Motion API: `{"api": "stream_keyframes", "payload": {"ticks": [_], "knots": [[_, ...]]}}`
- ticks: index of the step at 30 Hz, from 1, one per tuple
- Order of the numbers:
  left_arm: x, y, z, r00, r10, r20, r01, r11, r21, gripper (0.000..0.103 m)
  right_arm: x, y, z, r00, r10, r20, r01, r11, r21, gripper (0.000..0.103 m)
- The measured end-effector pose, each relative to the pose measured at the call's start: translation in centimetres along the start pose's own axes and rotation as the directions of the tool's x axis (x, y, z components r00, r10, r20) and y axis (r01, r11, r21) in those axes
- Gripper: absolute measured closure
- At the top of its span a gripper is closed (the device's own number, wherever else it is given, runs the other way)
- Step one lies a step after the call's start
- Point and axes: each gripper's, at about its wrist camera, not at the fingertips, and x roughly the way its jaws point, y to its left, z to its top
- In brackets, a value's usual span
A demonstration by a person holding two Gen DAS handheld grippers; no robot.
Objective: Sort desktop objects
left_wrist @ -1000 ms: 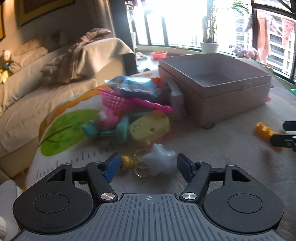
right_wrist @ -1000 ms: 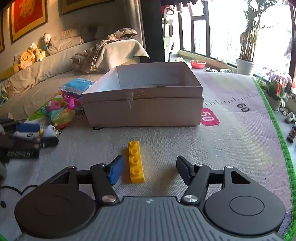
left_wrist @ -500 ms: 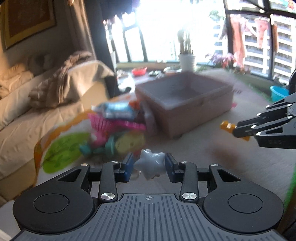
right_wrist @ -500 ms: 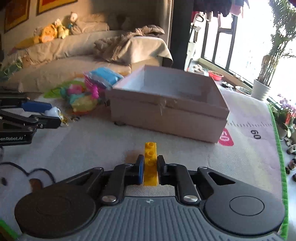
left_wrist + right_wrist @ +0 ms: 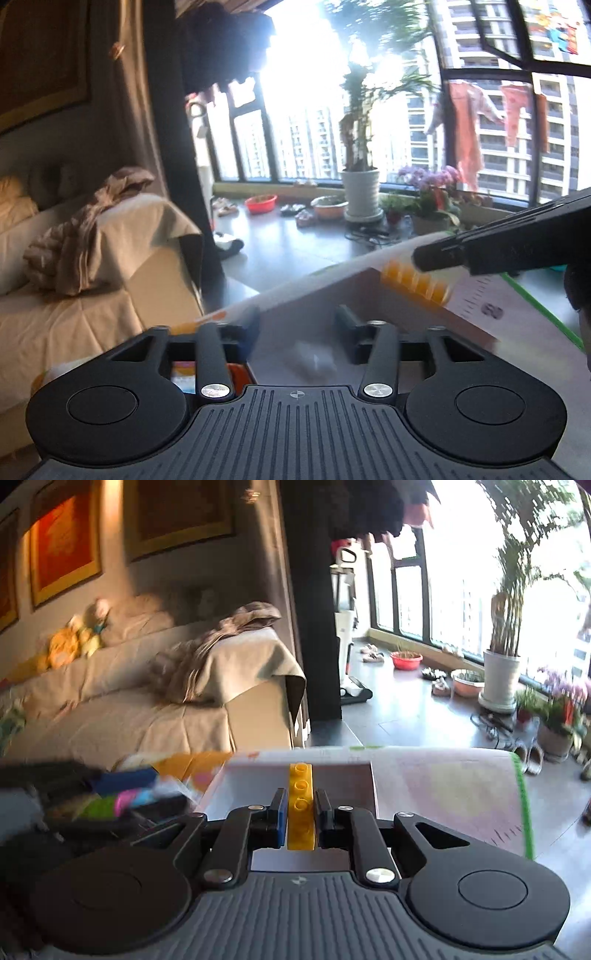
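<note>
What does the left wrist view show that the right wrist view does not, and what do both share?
Only the left wrist view shows the left tool, its jaws opening, with a blurred white toy below them inside the box, plus clothes hanging outside the window. Only the right wrist view shows framed pictures and soft toys on the sofa. Both show the yellow brick held by the right tool, the box and the white plant pot.

"60" on mat [image 5: 517, 295]
</note>
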Motion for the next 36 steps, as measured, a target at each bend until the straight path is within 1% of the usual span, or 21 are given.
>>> {"api": "stream_keyframes", "payload": {"ticks": [2, 4, 7, 11, 13, 14, 16, 18, 21, 23, 24, 25, 27, 29, 30, 31, 32, 33, 34, 35, 36], "knots": [[-0.4, 1.1, -0.7, 1.0, -0.002, -0.004, 0.001, 0.999, -0.032, 0.034, 0.7, -0.5, 0.2, 0.999, -0.029, 0.013, 0.029, 1.0, 0.001, 0.084], [-2.1, 2.1, -2.4, 1.0, 0.004, -0.01, -0.005, 0.999, -0.033, 0.028, 0.4, -1.1, -0.4, 0.999, -0.033, 0.025, 0.033, 0.999, 0.004, 0.07], [-4.7, 3.0, -5.8, 0.999, 0.005, -0.034, -0.006, 1.0, -0.021, 0.023, -0.4, -1.8, -2.5, 0.998, -0.053, 0.03, 0.053, 0.999, -0.002, 0.067], [-6.8, 3.3, -10.2, 0.995, 0.019, -0.094, -0.018, 1.0, 0.02, 0.022, -1.7, -1.9, -6.1, 0.999, -0.042, -0.004, 0.042, 0.999, -0.002, 0.063], [-6.6, 3.4, -12.0, 0.99, 0.039, -0.138, -0.034, 0.999, 0.037, 0.022, -2.6, -1.4, -7.9, 0.999, -0.042, -0.013, 0.042, 0.999, -0.014, 0.053], [-6.2, 3.6, -12.6, 0.986, 0.051, -0.161, -0.046, 0.998, 0.035, 0.022, -3.0, -1.0, -9.0, 0.999, -0.05, -0.015, 0.05, 0.998, -0.028, 0.051], [-5.2, 4.5, -13.1, 0.978, 0.073, -0.197, -0.074, 0.997, 0.003, 0.023, -3.6, -0.1, -10.7, 0.998, -0.062, -0.018, 0.061, 0.996, -0.063, 0.043], [-4.2, 5.1, -12.9, 0.976, 0.077, -0.205, -0.087, 0.995, -0.039, 0.025, -3.9, 0.8, -12.0, 0.997, -0.063, -0.035, 0.06, 0.995, -0.073, 0.039], [-3.0, 5.0, -12.2, 0.979, 0.078, -0.187, -0.086, 0.996, -0.033, 0.027, -3.7, 1.3, -13.8, 0.996, -0.026, -0.087, 0.023, 0.999, -0.026, 0.032], [-2.6, 4.3, -12.1, 0.98, 0.088, -0.178, -0.09, 0.996, -0.004, 0.027, -3.4, 1.3, -14.8, 0.993, -0.022, -0.117, 0.022, 1.0, -0.001, 0.03], [-2.5, 4.0, -11.9, 0.98, 0.095, -0.175, -0.094, 0.996, 0.013, 0.037, -3.2, 1.3, -15.2, 0.991, -0.024, -0.131, 0.026, 1.0, 0.009, 0.03], [-2.5, 3.8, -11.9, 0.978, 0.094, -0.184, -0.091, 0.996, 0.024, 0.051, -3.0, 1.2, -15.6, 0.989, -0.031, -0.141, 0.033, 0.999, 0.014, 0.029], [-2.8, 3.5, -12.1, 0.977, 0.118, -0.178, -0.11, 0.993, 0.051, 0.06, -2.9, 1.1, -16.0, 0.988, -0.046, -0.15, 0.05, 0.999, 0.019, 0.029], [-3.9, 3.3, -12.3, 0.979, 0.123, -0.164, -0.115, 0.992, 0.057, 0.067, -3.1, 0.8, -16.1, 0.989, -0.044, -0.138, 0.05, 0.998, 0.041, 0.023], [-4.5, 3.0, -12.2, 0.98, 0.125, -0.157, -0.117, 0.992, 0.055, 0.074, -3.2, 0.6, -16.1, 0.99, -0.05, -0.131, 0.057, 0.997, 0.054, 0.017], [-5.5, 2.8, -12.1, 0.983, 0.103, -0.15, -0.098, 0.994, 0.038, 0.09, -3.2, 0.5, -16.1, 0.99, -0.053, -0.13, 0.061, 0.996, 0.063, 0.016], [-6.3, 2.6, -11.8, 0.987, 0.05, -0.151, -0.05, 0.999, 0.005, 0.096, -3.1, 0.5, -16.2, 0.99, -0.051, -0.134, 0.06, 0.996, 0.067, 0.016], [-7.2, 2.5, -11.6, 0.989, -0.022, -0.146, 0.017, 0.999, -0.035, 0.094, -2.8, 0.5, -16.1, 0.989, -0.048, -0.138, 0.059, 0.996, 0.07, 0.016], [-8.1, 2.0, -11.4, 0.986, -0.096, -0.136, 0.088, 0.994, -0.062, 0.093, -2.6, 0.6, -16.1, 0.989, -0.049, -0.14, 0.059, 0.996, 0.071, 0.016], [-8.8, 1.4, -11.4, 0.982, -0.139, -0.126, 0.131, 0.989, -0.066, 0.092, -2.5, 0.6, -16.0, 0.989, -0.048, -0.141, 0.059, 0.996, 0.072, 0.016], [-9.3, 0.6, -11.4, 0.979, -0.167, -0.117, 0.161, 0.985, -0.057, 0.088, -2.5, 0.6, -15.9, 0.989, -0.049, -0.142, 0.059, 0.996, 0.07, 0.016]]}}
